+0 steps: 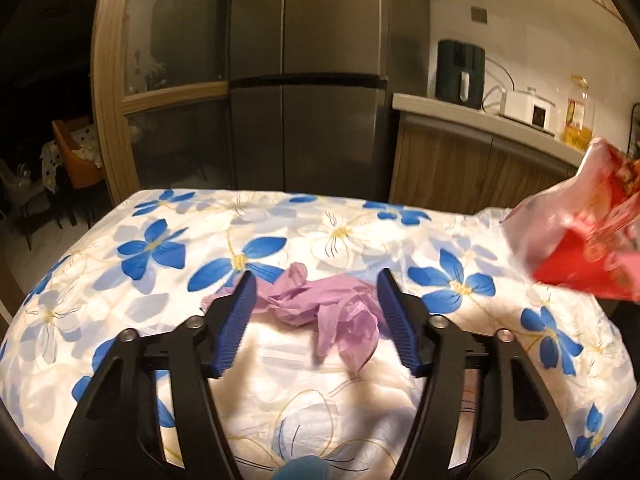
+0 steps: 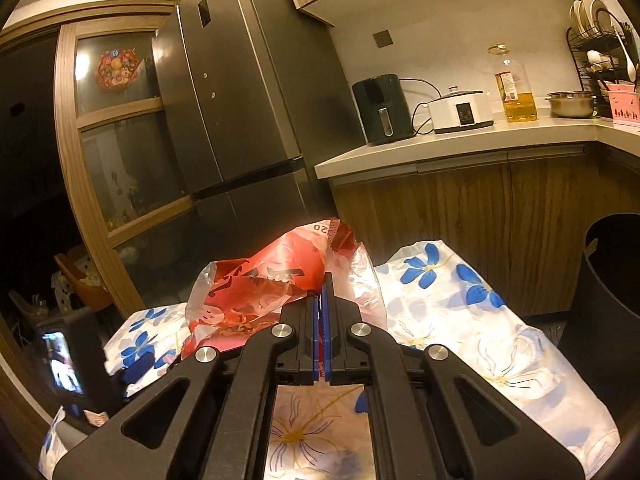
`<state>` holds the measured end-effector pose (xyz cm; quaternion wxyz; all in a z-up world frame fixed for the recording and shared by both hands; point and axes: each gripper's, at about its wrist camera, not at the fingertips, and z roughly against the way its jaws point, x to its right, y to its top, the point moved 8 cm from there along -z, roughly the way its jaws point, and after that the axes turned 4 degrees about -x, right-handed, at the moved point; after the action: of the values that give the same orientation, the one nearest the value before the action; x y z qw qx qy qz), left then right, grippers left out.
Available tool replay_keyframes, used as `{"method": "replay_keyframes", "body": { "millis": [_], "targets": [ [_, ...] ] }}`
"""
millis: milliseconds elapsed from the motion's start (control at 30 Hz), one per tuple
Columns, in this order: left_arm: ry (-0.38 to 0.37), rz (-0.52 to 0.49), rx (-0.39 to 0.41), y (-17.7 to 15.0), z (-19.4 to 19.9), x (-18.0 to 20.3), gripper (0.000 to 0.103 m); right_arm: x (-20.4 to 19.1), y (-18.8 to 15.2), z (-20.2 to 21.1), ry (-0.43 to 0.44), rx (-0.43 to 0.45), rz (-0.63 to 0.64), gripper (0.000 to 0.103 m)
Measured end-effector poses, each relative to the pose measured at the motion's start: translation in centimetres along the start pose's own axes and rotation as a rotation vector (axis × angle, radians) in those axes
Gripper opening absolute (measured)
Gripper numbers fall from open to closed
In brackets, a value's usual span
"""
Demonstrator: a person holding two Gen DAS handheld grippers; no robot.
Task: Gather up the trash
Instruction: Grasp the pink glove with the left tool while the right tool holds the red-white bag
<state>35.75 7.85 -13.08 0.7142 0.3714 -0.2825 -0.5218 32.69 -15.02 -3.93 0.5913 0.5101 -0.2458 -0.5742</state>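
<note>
So far, judging by the left wrist view, the collecting is only partly done. The left gripper (image 1: 316, 280) stands spread wide, holding nothing, its ribbed blue pads (image 1: 236, 324) set on either side of a crumpled purple glove (image 1: 320, 308) that lies near the middle of the tabletop (image 1: 120, 300). The glove is thin, limp and wrinkled, with floppy fingers trailing toward the near edge; it should crush easily when pinched. A glossy cloth printed with blue and white flowers covers the tabletop. At the right edge of this view a red-and-clear plastic bag (image 1: 580, 240) hangs in the air, blurred.

Next, in the right wrist view, the right gripper (image 2: 322, 292) is clenched on that plastic bag (image 2: 272, 288), a fold of film caught between its blue pads. The bag is crinkly and shiny, red print over translucent plastic, bunched and puffed above the tabletop's far edge (image 2: 460, 312). A dark round bin (image 2: 608, 280) stands on the floor off the right edge, which looks like the likely destination. The bag is in hand; the glove is not yet picked up.
</note>
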Motion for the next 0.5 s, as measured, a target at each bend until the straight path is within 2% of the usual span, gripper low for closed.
{"method": "replay_keyframes", "body": {
  "millis": [167,300,500],
  "targets": [
    [0.0,-0.03,-0.05,-0.7,-1.1,0.5,0.038,0.6,0.3,0.6,-0.002,0.01,-0.007,0.002],
    [-0.011,-0.04,-0.082,-1.0,-1.8,0.8,0.017,1.1,0.5,0.9,-0.007,0.014,-0.014,0.002],
    [-0.026,-0.056,-0.087,-1.1,-1.8,1.2,0.002,1.5,0.7,1.6,-0.016,0.022,-0.017,0.002]
  ]
}}
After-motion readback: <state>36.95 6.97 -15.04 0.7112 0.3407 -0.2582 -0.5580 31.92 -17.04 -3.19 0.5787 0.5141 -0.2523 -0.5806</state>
